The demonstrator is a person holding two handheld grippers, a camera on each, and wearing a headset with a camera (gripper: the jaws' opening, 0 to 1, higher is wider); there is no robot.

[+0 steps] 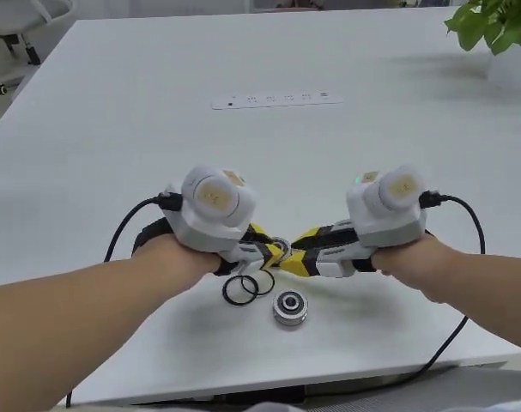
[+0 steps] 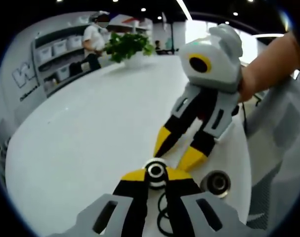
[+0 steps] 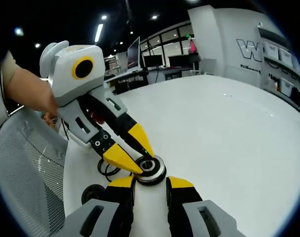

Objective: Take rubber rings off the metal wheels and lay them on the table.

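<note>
A metal wheel (image 1: 280,249) (image 2: 155,171) (image 3: 150,169) with a black ring around it is held just above the white table (image 1: 157,129). My left gripper (image 1: 272,254) (image 2: 155,177) (image 3: 139,158) is shut on it. The right gripper (image 1: 294,257) (image 2: 176,150) (image 3: 150,184) faces it from the other side, open, its yellow tips spread just short of the wheel's rim. Below them lie two loose black rubber rings (image 1: 247,287) (image 2: 164,213) (image 3: 106,169), overlapping. A second metal wheel (image 1: 290,307) (image 2: 216,183) (image 3: 92,193) lies flat beside the rings.
A white power strip (image 1: 275,100) lies across the table's middle. A potted plant (image 1: 492,21) (image 2: 127,46) stands at the far right corner. The table's front edge (image 1: 269,378) runs close under the wheel. Black cables (image 1: 127,227) trail from both grippers.
</note>
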